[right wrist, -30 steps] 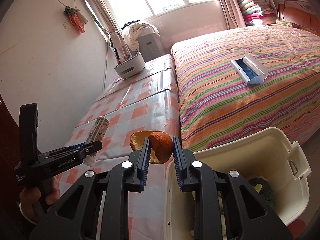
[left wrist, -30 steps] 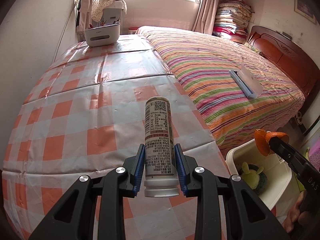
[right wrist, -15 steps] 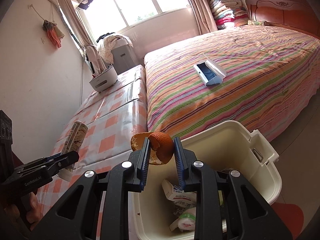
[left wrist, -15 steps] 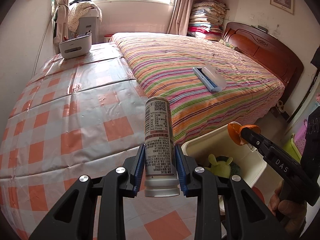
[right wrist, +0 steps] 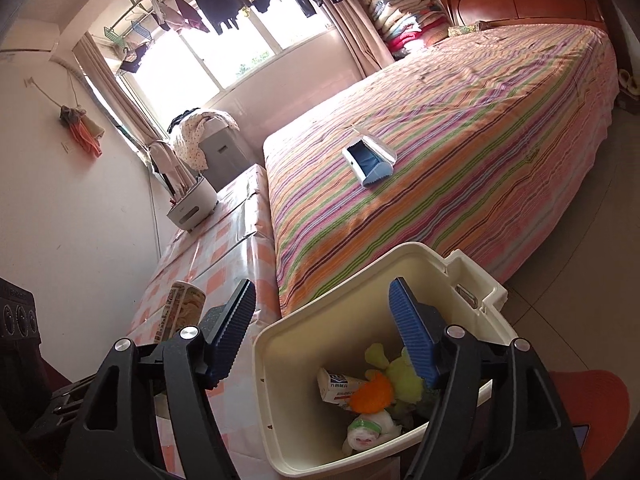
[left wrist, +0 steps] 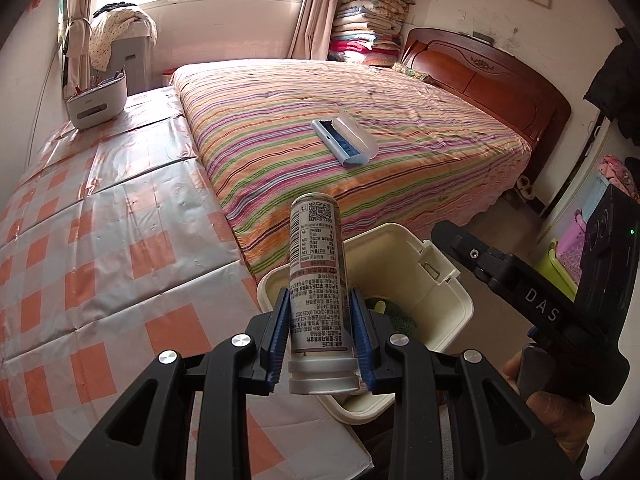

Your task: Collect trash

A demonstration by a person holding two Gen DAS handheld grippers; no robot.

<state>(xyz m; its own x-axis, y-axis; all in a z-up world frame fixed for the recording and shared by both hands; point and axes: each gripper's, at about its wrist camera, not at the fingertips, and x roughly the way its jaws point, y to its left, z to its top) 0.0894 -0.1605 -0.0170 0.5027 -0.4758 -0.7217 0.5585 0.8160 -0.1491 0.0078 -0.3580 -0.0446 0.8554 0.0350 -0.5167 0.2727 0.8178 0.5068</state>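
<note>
My left gripper is shut on a tall printed can with a white cap, held over the near rim of the cream bin. In the right wrist view the same can shows at the left. My right gripper hangs above the cream bin with its jaws opening and nothing between them. The orange peel lies inside the bin among a small carton, a crumpled tissue and a green plush toy.
The orange-checked table runs along the left wall, with a white holder at its far end. The striped bed carries a blue and white brush case. A person's hand grips the right tool.
The right jaws have opened and the orange peel has dropped into the bin. The left gripper has carried the can from over the table to the bin's rim.
</note>
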